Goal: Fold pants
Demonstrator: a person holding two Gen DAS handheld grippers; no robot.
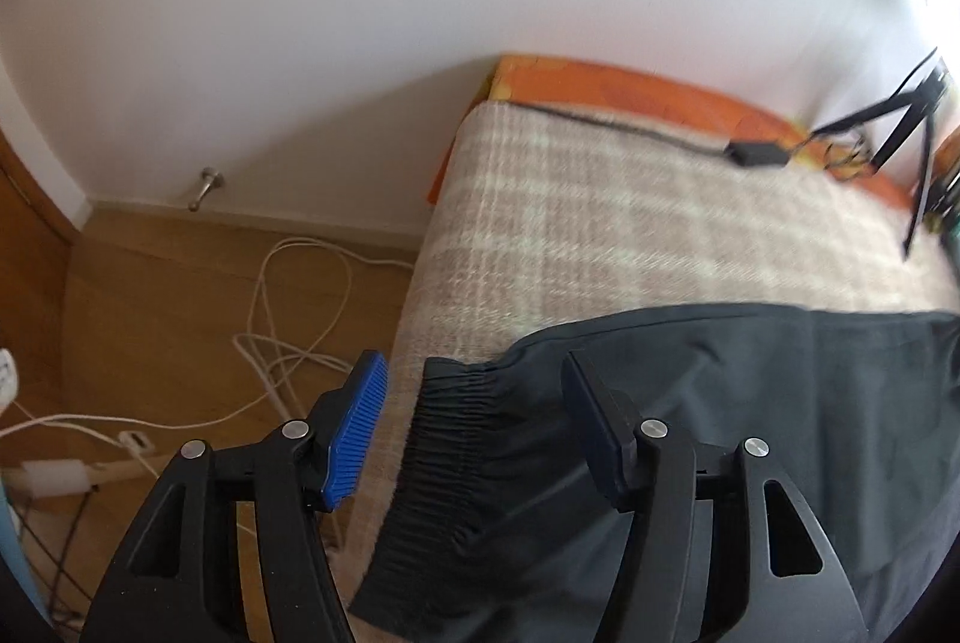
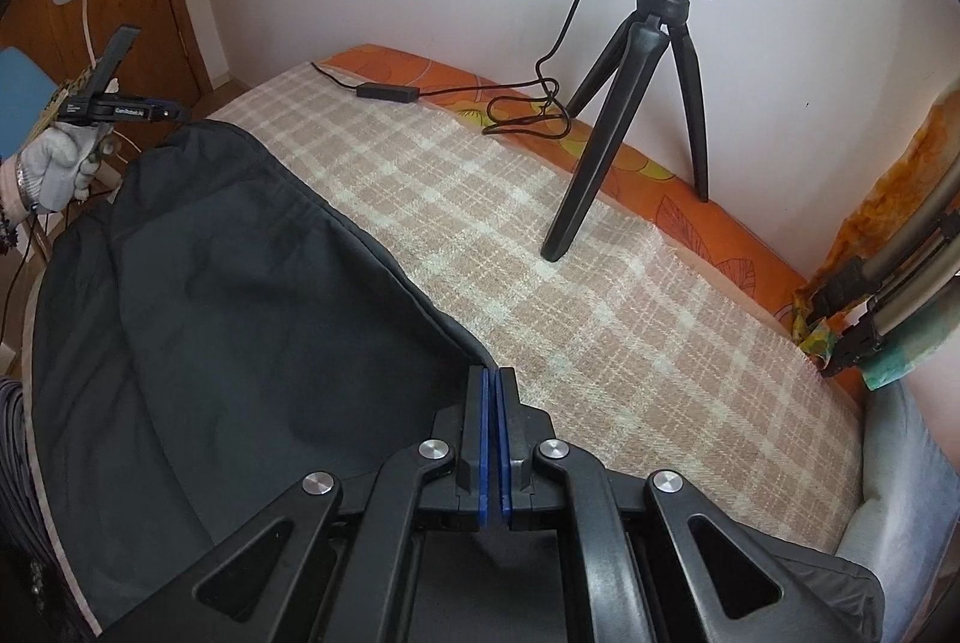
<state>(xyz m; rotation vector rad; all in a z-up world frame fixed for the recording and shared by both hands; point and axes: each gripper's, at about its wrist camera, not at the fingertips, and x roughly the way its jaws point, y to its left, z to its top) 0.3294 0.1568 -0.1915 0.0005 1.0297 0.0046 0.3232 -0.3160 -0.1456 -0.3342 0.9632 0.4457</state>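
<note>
Pants (image 2: 228,295) lie spread on the plaid blanket (image 2: 570,283) of the bed, dark and mostly flat, so I judge the folding to be at an early stage: I can see no finished crease, though a lighter edge at the near left of the right wrist view might be an underlying layer, and I cannot tell for sure. My right hand-held gripper (image 2: 493,385) has its blue pads pressed together on the edge of the fabric at one end. My left hand-held gripper (image 1: 474,403) is spread wide and holds nothing; it hangs above the ribbed elastic cuff (image 1: 444,439) at the bed's left edge, one finger over the floor side and the other over the cloth. The garment's long axis runs across the bed from my left to my right, with that cuff pointing toward the floor cables (image 1: 288,343). What is left, I think, is gripping the cuff end and bringing it over toward the other end. The tripod (image 2: 636,102) stands well apart on the far side.
</note>
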